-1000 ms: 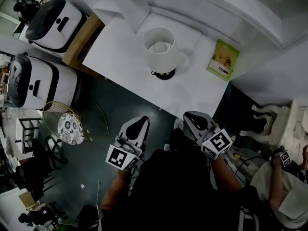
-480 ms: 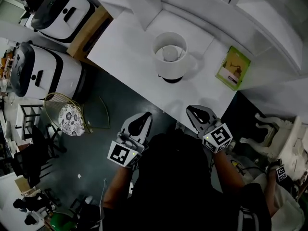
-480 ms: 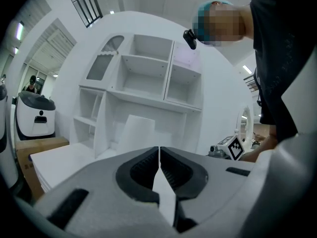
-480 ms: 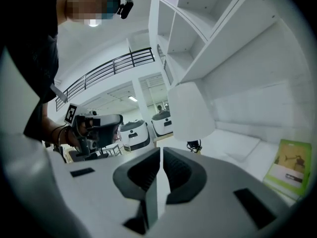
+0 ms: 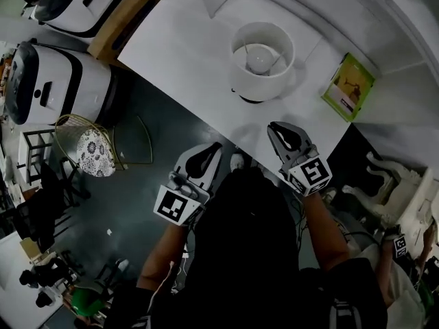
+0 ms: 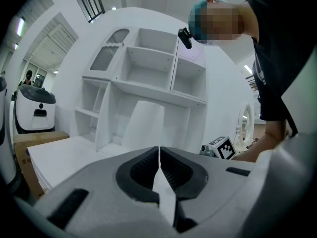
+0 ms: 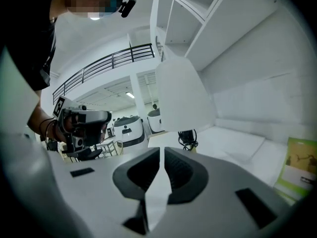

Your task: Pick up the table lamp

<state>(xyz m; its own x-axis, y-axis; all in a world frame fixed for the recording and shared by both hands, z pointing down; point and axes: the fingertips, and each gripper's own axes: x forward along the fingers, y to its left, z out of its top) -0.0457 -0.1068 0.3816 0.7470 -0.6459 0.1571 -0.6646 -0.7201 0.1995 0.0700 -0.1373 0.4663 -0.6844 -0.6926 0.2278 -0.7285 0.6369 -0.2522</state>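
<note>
One table lamp [image 5: 263, 59] stands upright on the white desk [image 5: 180, 46], close to the front edge. Its long axis is vertical, and a wide white shade covers the dark base. The right tongs [image 5: 276, 127] are the nearer ones. They are at the desk's edge and the lamp lies almost straight ahead of them, near but not touching. The left tongs [image 5: 214, 148] are further back over the dark floor, and they also point toward the lamp. Both tongs are fully closed, jaw against jaw, and they hold nothing. I judge that the approach is not finished. The tongs must first open, and a grip low under the shade seems to me more secure than one on the shade itself.
</note>
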